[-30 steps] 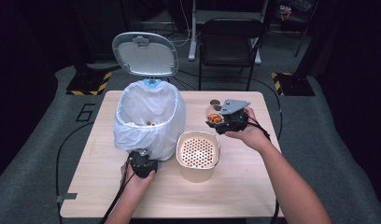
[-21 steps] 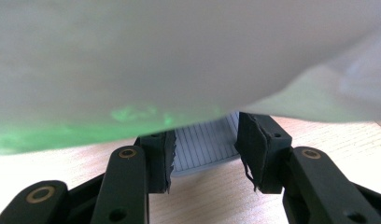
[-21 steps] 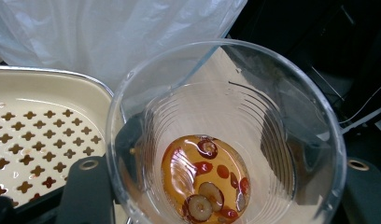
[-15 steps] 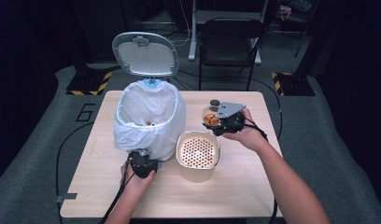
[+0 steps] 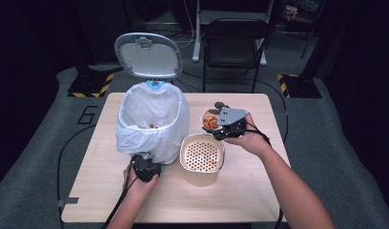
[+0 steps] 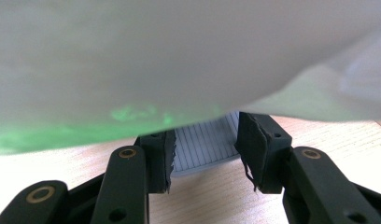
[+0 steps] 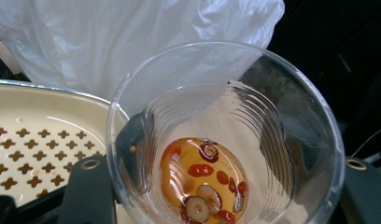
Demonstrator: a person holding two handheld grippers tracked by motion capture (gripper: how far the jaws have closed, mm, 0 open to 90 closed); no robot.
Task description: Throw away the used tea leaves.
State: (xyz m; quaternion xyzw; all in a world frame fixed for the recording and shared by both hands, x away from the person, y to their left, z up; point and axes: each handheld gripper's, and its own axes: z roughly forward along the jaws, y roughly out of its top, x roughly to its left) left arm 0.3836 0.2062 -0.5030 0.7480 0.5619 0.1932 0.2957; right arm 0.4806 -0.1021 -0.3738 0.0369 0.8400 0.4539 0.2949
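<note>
R gripper (image 5: 220,128) jaws clamp the clear cup (image 7: 224,135) of tea dregs, frame centre-right above the strainer pot (image 5: 202,153), prob. to drain it, while L gripper (image 5: 146,167) jaws pinch the bin (image 5: 152,119) base, steadying it.

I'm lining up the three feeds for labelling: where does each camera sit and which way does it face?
High view: above the table's near side, looking forward and down; both forearms show.
Left gripper view: low on the table, facing the bin base; its black jaws show.
Right gripper view: looks down into the cup; its jaws flank it.
Shared: the white bag, the strainer pot.
</note>
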